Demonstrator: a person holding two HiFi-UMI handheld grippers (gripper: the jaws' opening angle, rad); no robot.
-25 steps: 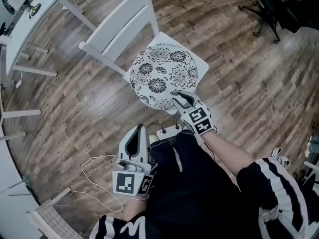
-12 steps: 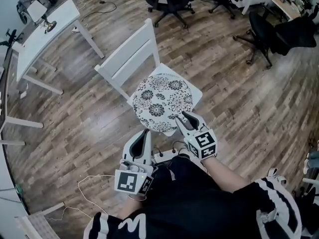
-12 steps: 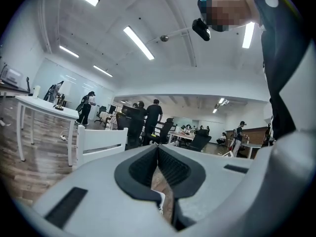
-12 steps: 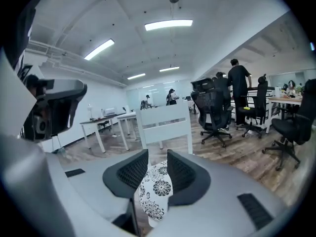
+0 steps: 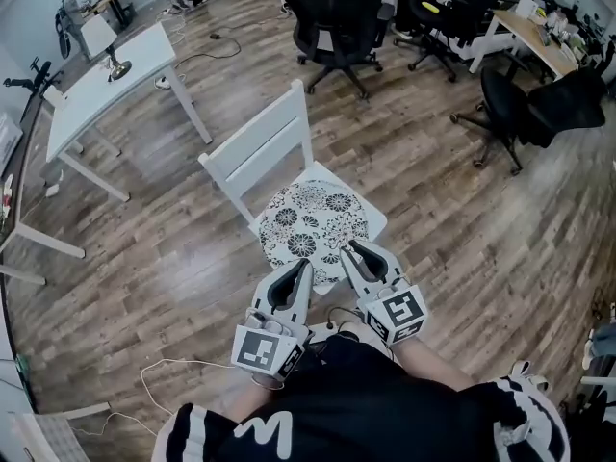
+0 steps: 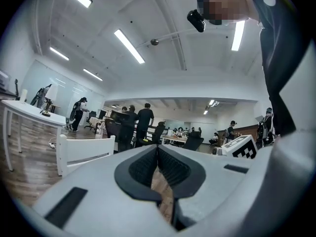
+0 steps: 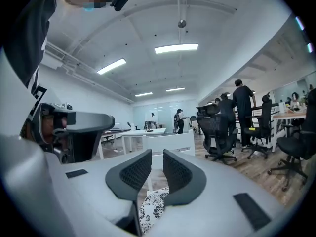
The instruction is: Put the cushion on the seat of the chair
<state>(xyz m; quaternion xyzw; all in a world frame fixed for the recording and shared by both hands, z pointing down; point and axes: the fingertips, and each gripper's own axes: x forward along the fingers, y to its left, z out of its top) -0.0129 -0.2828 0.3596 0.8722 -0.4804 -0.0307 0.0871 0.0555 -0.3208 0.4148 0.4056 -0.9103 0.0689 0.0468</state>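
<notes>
Our right gripper [image 5: 348,250] is up in front of us with its jaws a clear gap apart; they have just been closing in, and nothing sits between them. In the right gripper view [image 7: 157,154] we look straight through that gap at the white chair [image 7: 168,142], with the patterned cushion [image 7: 153,204] showing low down under the jaws, not touching them. Over on the other side, our left gripper [image 5: 301,266] has its jaws pressed together at the tips, pinching nothing, and the left gripper view [image 6: 158,148] confirms it: dark pads meeting, only wooden floor [image 6: 160,189] behind the lower opening.

Now the cushion [image 5: 316,227]: round, white with black flowers, and it lies flat on the seat of the chair [image 5: 258,147], a bare white corner of seat [image 5: 372,221] peeking out at the right. Both grippers hover side by side just at the cushion's near edge, each one clear of it.

Around us there's a white table [image 5: 106,80] to the left and black office chairs [image 5: 332,12] beyond.
</notes>
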